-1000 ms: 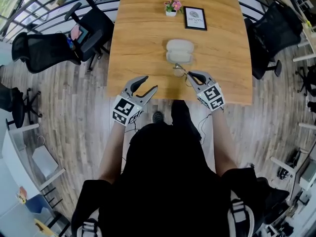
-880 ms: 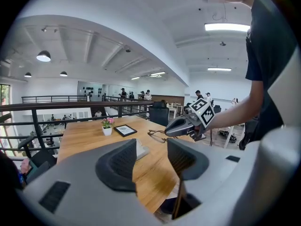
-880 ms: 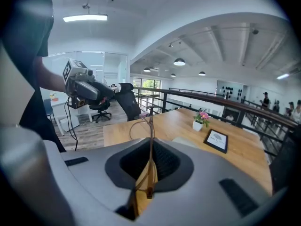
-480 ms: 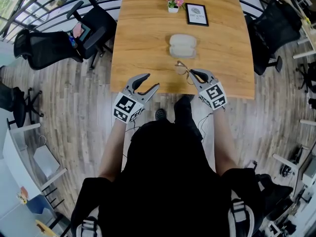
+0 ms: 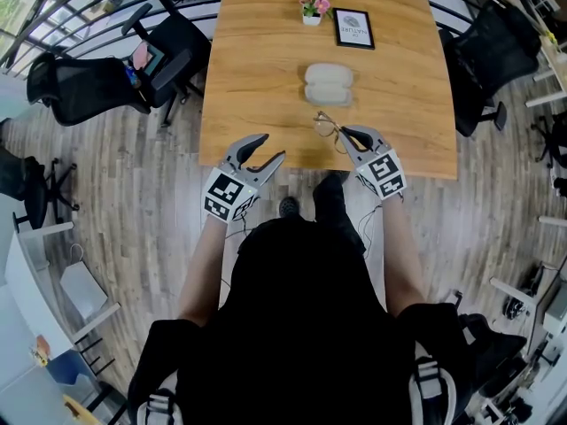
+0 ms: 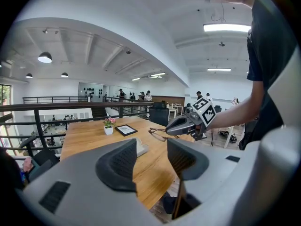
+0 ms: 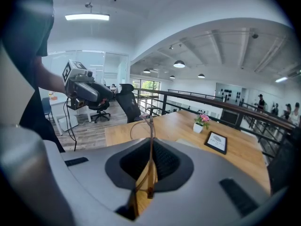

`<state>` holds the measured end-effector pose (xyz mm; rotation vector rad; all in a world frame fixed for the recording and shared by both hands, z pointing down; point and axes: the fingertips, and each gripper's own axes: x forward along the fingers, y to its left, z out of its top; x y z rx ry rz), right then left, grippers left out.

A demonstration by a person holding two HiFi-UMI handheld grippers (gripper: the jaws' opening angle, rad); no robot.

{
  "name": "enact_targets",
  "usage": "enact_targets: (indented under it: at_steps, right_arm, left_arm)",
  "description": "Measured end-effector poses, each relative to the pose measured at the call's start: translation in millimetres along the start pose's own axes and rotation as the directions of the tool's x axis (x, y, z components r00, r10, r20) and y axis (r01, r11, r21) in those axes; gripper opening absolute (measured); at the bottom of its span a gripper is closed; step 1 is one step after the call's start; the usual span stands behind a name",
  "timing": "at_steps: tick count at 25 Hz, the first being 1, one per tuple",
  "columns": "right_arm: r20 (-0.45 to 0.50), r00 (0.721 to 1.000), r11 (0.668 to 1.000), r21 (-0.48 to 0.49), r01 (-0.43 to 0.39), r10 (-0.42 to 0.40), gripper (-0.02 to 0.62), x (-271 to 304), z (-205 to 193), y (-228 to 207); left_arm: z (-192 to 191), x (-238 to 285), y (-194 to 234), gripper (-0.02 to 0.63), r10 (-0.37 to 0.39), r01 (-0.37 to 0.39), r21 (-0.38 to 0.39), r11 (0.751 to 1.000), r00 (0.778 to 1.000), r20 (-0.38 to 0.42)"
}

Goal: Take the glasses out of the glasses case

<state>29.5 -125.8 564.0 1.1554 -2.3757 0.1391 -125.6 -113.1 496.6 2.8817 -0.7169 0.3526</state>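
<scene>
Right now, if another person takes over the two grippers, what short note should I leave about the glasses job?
Left gripper: open and empty, at the near edge of the table.
Right gripper: shut on the glasses, holding them by one temple arm.
Glasses case: lies open in the middle of the table with nothing visible inside. The glasses are apart from it, nearer the person.
Done: the glasses are out of the case.
Left: probably only to set the glasses down on the table and let go. I cannot tell whether they touch the wood.
</scene>
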Motion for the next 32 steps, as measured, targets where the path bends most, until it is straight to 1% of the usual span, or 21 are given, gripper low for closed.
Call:
enact_targets:
  at_steps: [18, 32]
  right_arm:
    - [-0.007, 1.0, 0.999, 0.035, 0.009, -0.009, 0.021, 3, -8, -13]
    - [-0.022, 1.0, 1.0, 0.029, 0.004, -0.003, 0.021, 7, -14, -23]
  left_arm:
    - [0, 11, 6, 0.222, -0.01, 0.01, -0.007, 1.0, 1.0, -0.008]
    - [-5, 24, 8, 0.222, -0.022, 0.022, -0.014, 1.0, 0.999, -0.025]
